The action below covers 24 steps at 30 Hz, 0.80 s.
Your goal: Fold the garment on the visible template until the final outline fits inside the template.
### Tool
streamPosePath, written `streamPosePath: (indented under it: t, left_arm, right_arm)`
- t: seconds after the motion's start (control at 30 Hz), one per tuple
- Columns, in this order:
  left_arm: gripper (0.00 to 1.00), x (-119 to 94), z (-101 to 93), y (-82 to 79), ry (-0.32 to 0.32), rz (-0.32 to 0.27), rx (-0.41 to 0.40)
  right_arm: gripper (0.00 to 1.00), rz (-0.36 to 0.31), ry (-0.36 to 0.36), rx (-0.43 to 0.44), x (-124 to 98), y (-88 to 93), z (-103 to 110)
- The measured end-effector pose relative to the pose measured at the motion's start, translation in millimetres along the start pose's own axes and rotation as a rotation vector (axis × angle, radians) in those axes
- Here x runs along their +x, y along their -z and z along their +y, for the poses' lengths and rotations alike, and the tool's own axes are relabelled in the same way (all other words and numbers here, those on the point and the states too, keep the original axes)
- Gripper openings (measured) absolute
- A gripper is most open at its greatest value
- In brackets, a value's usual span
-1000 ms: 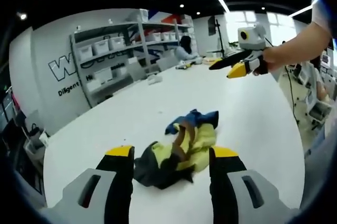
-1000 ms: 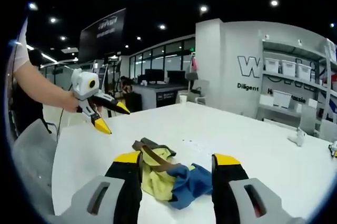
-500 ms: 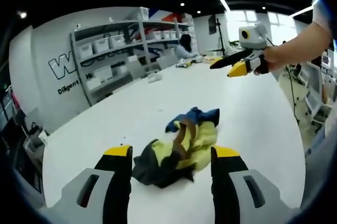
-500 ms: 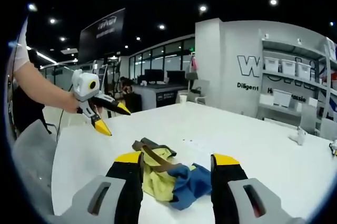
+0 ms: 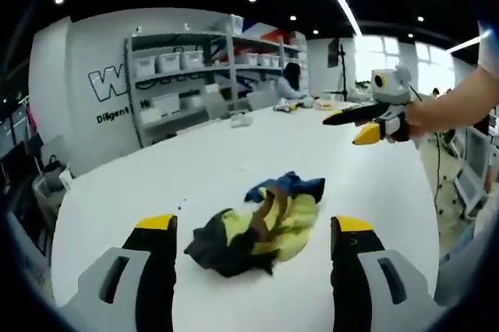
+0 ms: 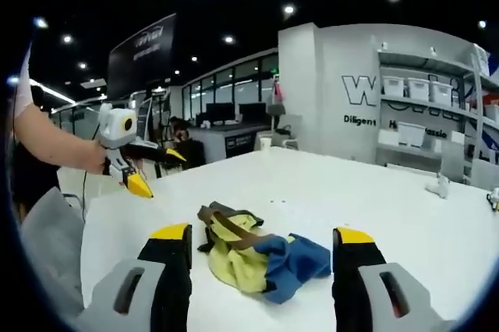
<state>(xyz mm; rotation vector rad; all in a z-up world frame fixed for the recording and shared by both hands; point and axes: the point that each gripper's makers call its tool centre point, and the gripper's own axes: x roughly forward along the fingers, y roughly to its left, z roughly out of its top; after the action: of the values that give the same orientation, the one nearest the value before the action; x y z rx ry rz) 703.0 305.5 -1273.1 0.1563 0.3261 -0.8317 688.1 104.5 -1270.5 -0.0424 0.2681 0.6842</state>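
A crumpled garment (image 5: 261, 221) of yellow, blue, dark grey and brown cloth lies in a heap on the white table (image 5: 195, 160). In the left gripper view my left gripper (image 5: 253, 227) hovers open in front of it, jaws wide apart on either side of the heap, and the right gripper (image 5: 360, 123) is held in the air by a hand at the upper right. In the right gripper view the garment (image 6: 257, 252) lies between my open right gripper's (image 6: 262, 234) jaws, and the left gripper (image 6: 144, 170) hangs at the left. No template outline shows on the table.
Shelving with white bins (image 5: 183, 75) stands along the far wall, and a seated person (image 5: 290, 83) is at the table's far end. A small white object (image 6: 438, 185) lies on the table at the right. A grey chair (image 6: 51, 242) sits by the near edge.
Both grippers' jaws have spread wider apart. Both cameras have shifted slightly; the garment lies as before.
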Motion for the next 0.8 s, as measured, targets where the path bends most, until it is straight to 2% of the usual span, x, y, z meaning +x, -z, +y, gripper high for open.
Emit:
streamPosePath:
  t: [0.2, 0.3, 0.47, 0.8]
  left_arm:
    - [0.99, -2, -5.1, 10.6, -0.021, 0.023, -0.013]
    - [0.99, -3, -8.4, 11.3, -0.028, 0.023, -0.048]
    - [0.99, -1, -13.5, 13.6, -0.025, 0.035, -0.044]
    - [0.99, -6, -21.5, 16.7, -0.033, 0.036, -0.065]
  right_arm:
    - [0.87, 0.017, 0.009, 0.037, -1, 12.1, 12]
    - [0.93, 0.023, 0.016, 0.057, -3, 16.5, 12]
    - [0.99, 0.039, 0.013, 0.068, -5, 20.6, 15]
    - [0.99, 0.047, 0.014, 0.07, -9, 22.4, 18]
